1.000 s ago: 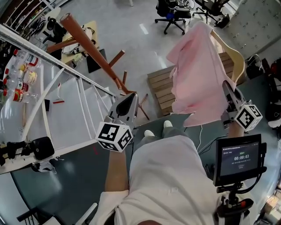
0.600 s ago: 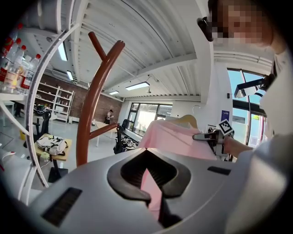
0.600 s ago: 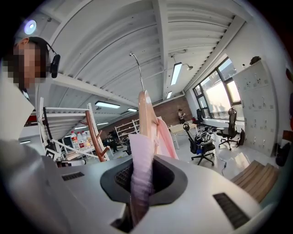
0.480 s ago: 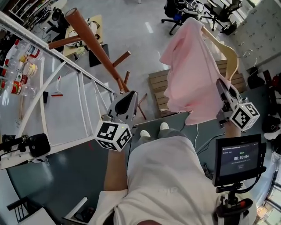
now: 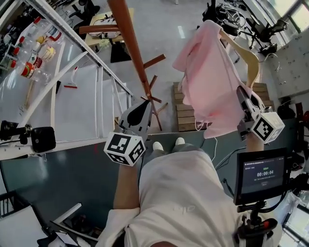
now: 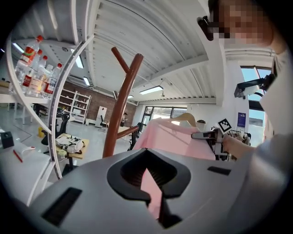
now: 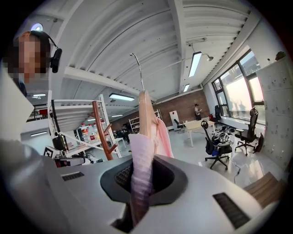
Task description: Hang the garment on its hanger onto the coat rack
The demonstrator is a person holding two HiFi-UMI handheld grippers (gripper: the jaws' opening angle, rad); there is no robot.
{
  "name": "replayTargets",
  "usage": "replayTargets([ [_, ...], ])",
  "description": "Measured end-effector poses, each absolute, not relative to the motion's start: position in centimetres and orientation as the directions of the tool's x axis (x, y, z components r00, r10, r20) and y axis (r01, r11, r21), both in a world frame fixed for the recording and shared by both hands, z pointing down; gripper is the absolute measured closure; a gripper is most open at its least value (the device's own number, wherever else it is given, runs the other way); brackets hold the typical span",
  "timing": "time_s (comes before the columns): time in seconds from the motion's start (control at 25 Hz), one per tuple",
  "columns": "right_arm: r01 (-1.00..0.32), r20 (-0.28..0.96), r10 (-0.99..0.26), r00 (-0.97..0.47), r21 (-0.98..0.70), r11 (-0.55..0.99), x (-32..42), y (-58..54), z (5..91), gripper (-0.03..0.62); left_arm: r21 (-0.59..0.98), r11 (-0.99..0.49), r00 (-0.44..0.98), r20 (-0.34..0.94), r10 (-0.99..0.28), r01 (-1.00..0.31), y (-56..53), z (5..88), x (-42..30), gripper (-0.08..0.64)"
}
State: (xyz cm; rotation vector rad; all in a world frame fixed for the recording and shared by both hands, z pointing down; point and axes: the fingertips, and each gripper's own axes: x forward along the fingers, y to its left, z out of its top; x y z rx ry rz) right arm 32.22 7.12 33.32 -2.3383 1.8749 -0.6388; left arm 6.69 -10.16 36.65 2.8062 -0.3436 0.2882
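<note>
A pink garment [image 5: 212,91] hangs on a pale wooden hanger [image 5: 248,62] at the right of the head view. My right gripper [image 5: 241,94] is raised and shut on the garment's lower fabric. In the right gripper view the ribbed pink cloth [image 7: 142,173] runs between the jaws, with the hanger's wood [image 7: 145,114] and metal hook [image 7: 137,68] above. The brown wooden coat rack [image 5: 130,38] stands left of the garment, apart from it. My left gripper [image 5: 143,103] points up beside the rack's lower pegs, shut and empty. The left gripper view shows the rack [image 6: 121,109] and garment [image 6: 174,139] beyond.
A white metal shelf frame [image 5: 96,87] with bottles [image 5: 34,43] stands at the left. A wooden pallet [image 5: 186,113] lies on the floor behind the rack. A timer screen [image 5: 260,173] sits at the lower right, and office chairs [image 5: 227,14] stand beyond.
The view has swung so the coat rack pole now stands steeper and closer above the left gripper. The right gripper still holds the garment; the hanger sits slightly higher.
</note>
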Motion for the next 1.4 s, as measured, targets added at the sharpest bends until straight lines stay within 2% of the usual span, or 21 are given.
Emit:
replayTargets([
  [0.8,-0.935,0.340,-0.940,-0.042,-0.345,-0.083,29.2,-5.2,39.6,0.563,0.227,-0.798,0.821,0.286,-0.494,-0.558,-12.7,36.8,-2.7,0.554],
  [1.4,-0.949,0.428,-0.895,-0.124,-0.316,-0.020,24.4,-11.1,48.1,0.563,0.202,-0.701,0.717,0.361,-0.596,-0.684,-12.5,40.4,-8.7,0.554],
])
